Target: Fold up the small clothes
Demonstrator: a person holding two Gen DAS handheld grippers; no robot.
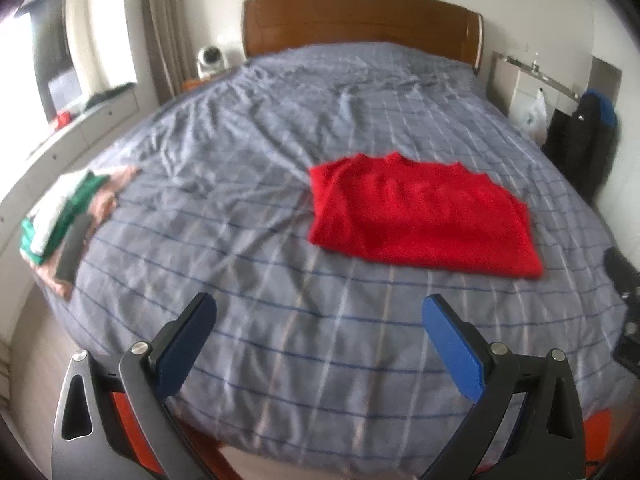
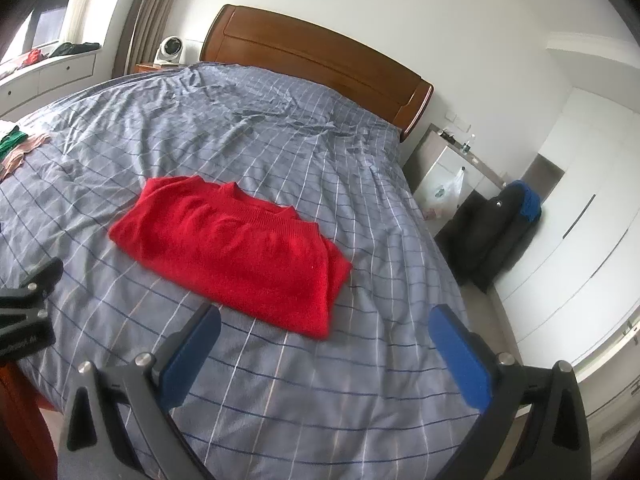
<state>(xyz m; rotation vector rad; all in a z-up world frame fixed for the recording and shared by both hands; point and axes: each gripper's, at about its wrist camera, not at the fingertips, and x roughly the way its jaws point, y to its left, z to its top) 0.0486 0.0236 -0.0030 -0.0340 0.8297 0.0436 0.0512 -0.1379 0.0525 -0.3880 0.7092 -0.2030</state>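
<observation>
**Red sweater lies ahead of both grippers, nearer the right one**

We look across a wide bed (image 1: 248, 160) covered in a grey-blue checked sheet, its wooden headboard (image 1: 360, 20) at the far end. Both our grippers hang over the near edge of it, empty.

The red sweater (image 2: 236, 248) lies flat on the sheet, already folded into a rough rectangle with the ribbed collar on its far side, toward the headboard. Its long axis runs across the bed, side to side as we face it. In the left wrist view the red sweater sits ahead and to the right of centre; in the right wrist view it sits ahead and a little to the left, its near corner just beyond the fingers. So we judge it lies between the two arms, with the right one nearer.

At the left edge of the bed, well apart from the sweater, rests a small pile of clothes (image 1: 60, 216), green and white over something pink.

Our left gripper (image 1: 320, 308) has its jaws spread wide, nothing between them. Our right gripper (image 2: 325, 318) likewise stands wide apart and holds nothing. The left gripper also shows at the left edge of the right wrist view.

If another fold is wanted, we judge each gripper would take one short end, since the long axis crosses our line of reach.
</observation>
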